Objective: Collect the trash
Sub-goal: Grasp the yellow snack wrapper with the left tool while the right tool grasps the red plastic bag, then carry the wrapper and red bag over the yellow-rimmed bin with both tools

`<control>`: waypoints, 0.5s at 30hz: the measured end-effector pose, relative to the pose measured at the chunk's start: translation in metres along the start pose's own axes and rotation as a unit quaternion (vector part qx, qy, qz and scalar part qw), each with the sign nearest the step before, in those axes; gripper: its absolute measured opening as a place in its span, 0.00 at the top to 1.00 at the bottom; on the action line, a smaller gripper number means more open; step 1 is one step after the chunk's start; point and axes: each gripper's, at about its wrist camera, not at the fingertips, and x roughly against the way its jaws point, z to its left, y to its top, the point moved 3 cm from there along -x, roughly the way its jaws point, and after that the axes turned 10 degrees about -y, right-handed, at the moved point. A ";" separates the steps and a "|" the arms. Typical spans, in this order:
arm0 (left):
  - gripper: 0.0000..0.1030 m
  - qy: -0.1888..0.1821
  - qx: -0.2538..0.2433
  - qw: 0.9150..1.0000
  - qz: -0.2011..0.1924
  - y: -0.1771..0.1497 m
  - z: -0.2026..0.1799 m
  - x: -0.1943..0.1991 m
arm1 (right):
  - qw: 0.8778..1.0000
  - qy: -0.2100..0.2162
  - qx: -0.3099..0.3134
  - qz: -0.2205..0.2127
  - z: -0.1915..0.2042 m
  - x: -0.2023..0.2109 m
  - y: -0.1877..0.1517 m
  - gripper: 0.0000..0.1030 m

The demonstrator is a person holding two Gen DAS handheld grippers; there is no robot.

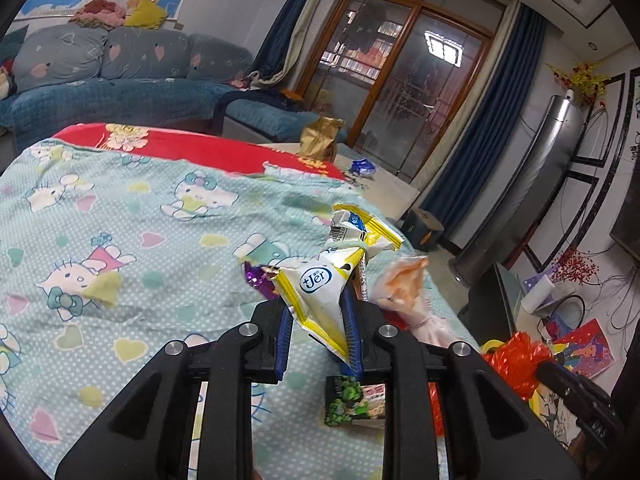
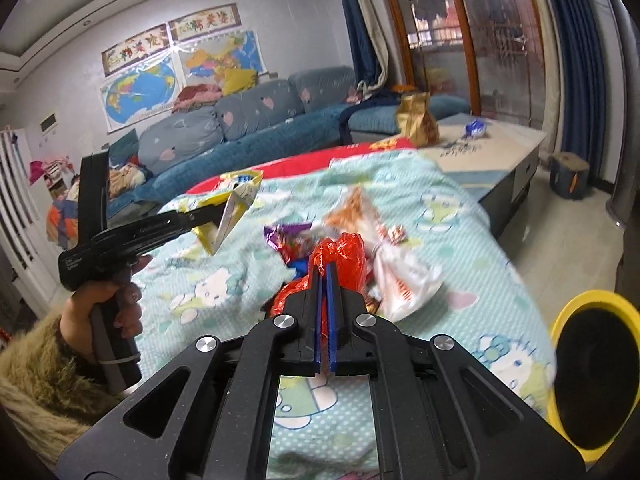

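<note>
A bed (image 2: 460, 216) under a pale cartoon-cat sheet fills both views, with a blue sofa (image 2: 256, 128) behind it. A yellow bin (image 2: 560, 320) with a dark opening stands at the bed's right edge. The left tool (image 1: 320, 320) is clamped on a white and yellow wrapper (image 1: 320, 284), lifted clear of the sheet. The right tool (image 2: 325, 280) is pressed together on a crumpled red plastic bag (image 2: 340, 256). A white and orange packet (image 2: 400, 276), a purple wrapper (image 2: 280, 236) and a green packet (image 1: 352, 400) lie on the sheet.
</note>
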 end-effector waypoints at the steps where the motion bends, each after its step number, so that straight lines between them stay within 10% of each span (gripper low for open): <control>1: 0.79 -0.003 -0.002 1.000 -0.002 0.001 -0.003 0.002 | 1.000 -0.002 0.000 -0.005 -0.001 0.002 0.003 0.99; 15: 0.79 -0.043 -0.038 0.998 0.010 0.002 -0.051 -0.005 | 0.998 -0.044 -0.024 -0.047 -0.041 0.022 0.025 0.99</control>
